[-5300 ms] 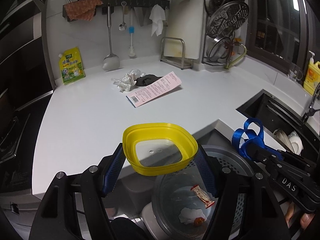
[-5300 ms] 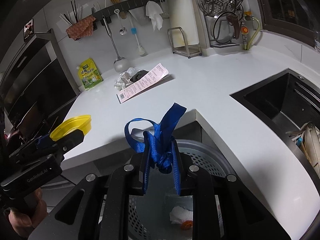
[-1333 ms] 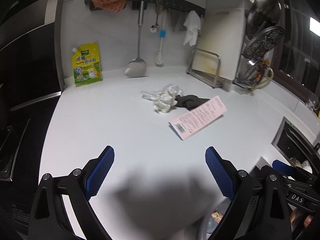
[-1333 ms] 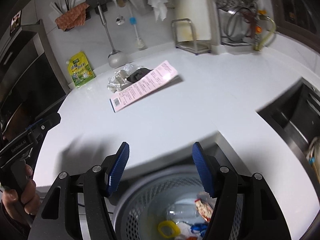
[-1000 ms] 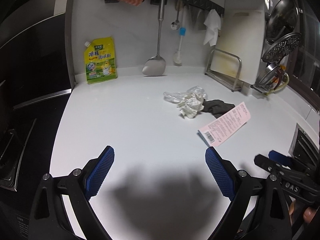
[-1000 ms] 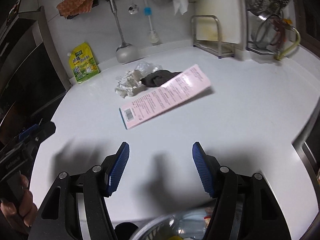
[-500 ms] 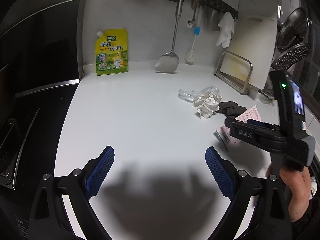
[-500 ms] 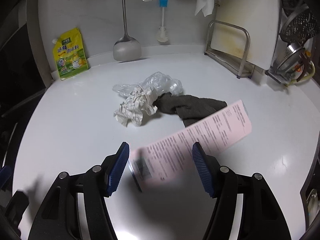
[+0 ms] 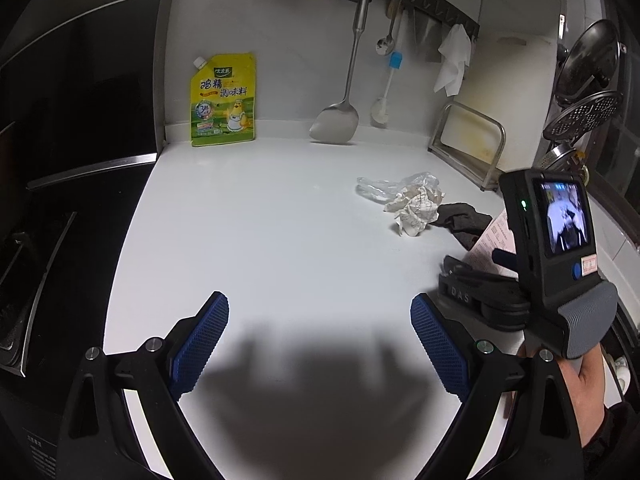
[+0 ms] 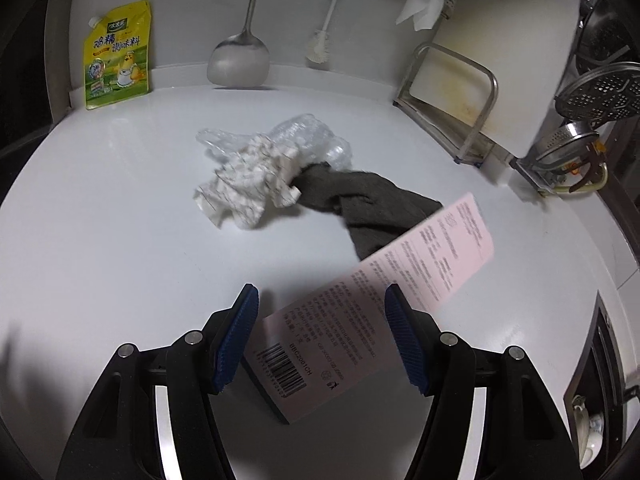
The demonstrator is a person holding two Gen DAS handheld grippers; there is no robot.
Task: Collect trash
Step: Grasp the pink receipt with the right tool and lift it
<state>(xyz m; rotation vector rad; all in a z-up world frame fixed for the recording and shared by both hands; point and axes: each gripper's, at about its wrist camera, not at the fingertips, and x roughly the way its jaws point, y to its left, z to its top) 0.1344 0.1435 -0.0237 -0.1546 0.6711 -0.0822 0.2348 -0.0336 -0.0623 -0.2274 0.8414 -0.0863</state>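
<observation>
Here, the pink printed card [image 10: 372, 312] lies on the white surface [image 10: 120, 260], its barcode end between the spread pads of my right hand-held gripper [image 10: 322, 336] (not pinched); beyond it sit a dark cloth [image 10: 360, 196], crumpled paper [image 10: 248, 184] and clear plastic [image 10: 308, 136]; my left hand-held gripper [image 9: 320, 340] hangs open over bare surface.

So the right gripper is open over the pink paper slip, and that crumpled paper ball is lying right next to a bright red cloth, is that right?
Nearly. The right gripper is open over the pink paper slip, but the cloth beside the crumpled paper ball is dark grey-brown, not bright red. The right wrist view shows it clearly, touching the ball's right side.
</observation>
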